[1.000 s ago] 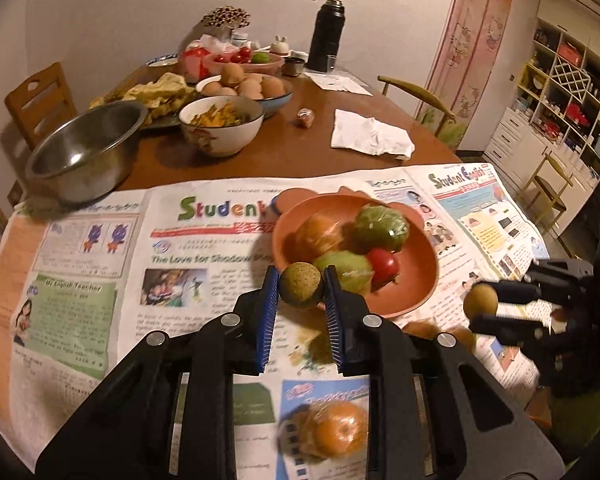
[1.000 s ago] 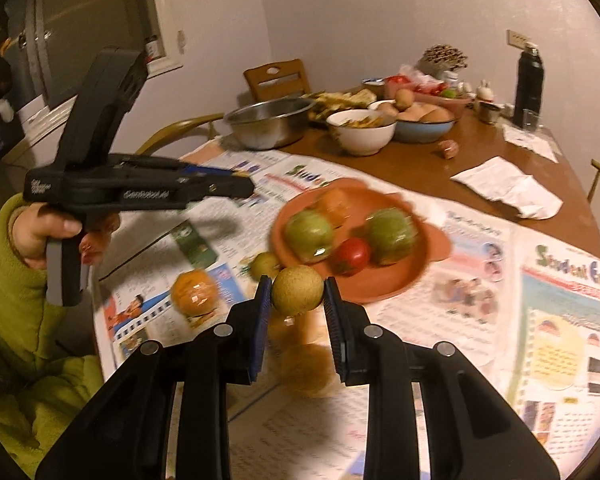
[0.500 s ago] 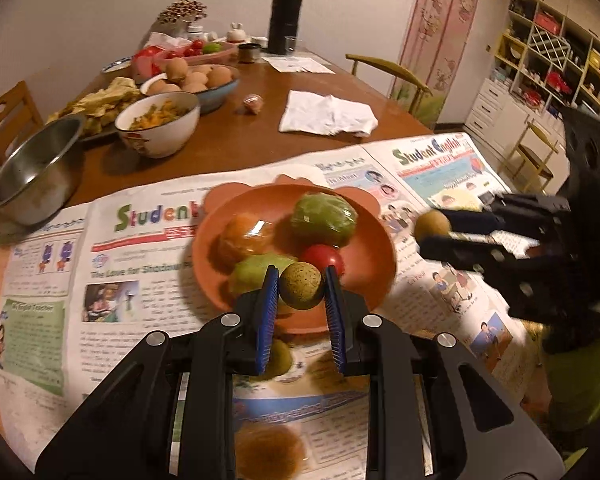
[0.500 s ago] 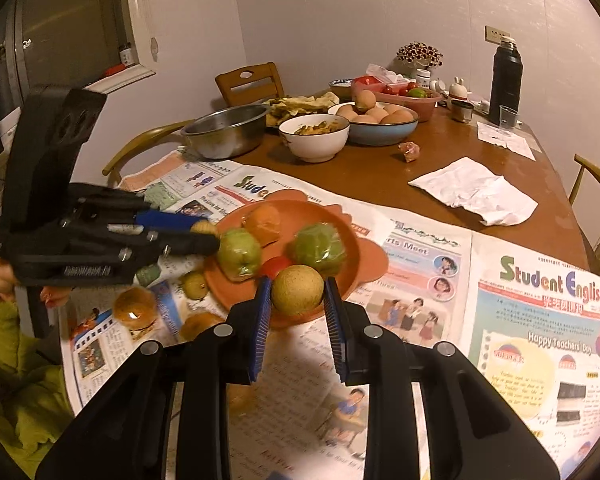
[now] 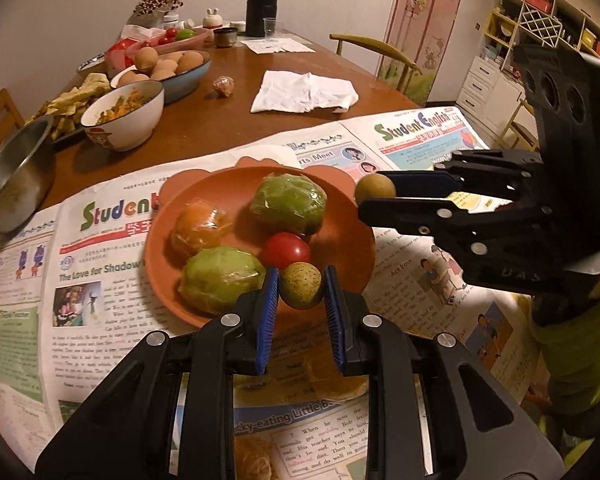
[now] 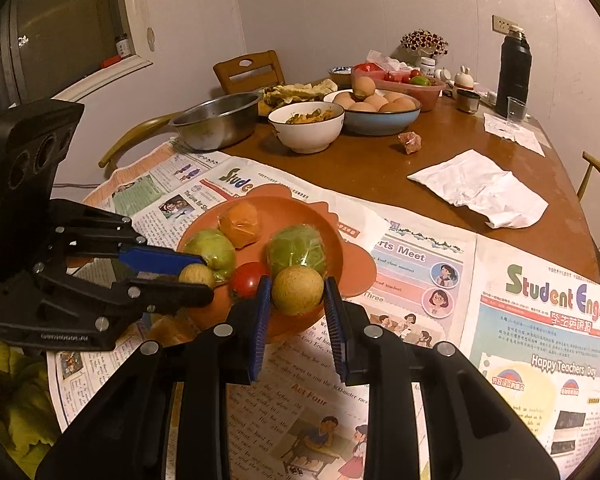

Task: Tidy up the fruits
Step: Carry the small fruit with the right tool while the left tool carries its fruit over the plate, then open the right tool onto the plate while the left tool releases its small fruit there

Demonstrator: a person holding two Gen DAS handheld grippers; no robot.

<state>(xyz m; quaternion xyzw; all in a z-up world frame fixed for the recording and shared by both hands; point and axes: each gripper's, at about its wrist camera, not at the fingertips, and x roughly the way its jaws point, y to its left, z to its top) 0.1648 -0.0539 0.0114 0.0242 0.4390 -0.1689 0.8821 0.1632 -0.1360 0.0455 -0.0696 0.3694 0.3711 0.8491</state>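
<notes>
Both grippers have come forward since the earlier pictures and now hang over the near rim of the orange plate [image 5: 360, 240]. Before, they were well short of it, above the newspaper [image 5: 112, 280].

The left gripper [image 5: 301, 292] has its blue ribbed pads pressed on a small round fruit [image 5: 301, 290]. This fruit has dull, brown-green, speckled skin, and it touches the smooth red tomato [image 5: 286, 249] in the picture. The right gripper [image 6: 297, 292] is closed in the same way on a second round fruit [image 6: 297, 290], a little bigger and yellow-brown with a rough look. Both fruits are almost balls, so no long axis or pointing direction can be told.

On the plate lie two green fruits [image 5: 288, 203] wrapped in shiny clear film, each a little wider than tall, and one orange fruit [image 5: 200, 229], also in film. The plate is matte, round, with small lobes at the far edge.

Behind, on the brown wooden table [image 6: 360, 164], stand a metal bowl [image 6: 218, 120] and a white bowl [image 6: 306, 126].
</notes>
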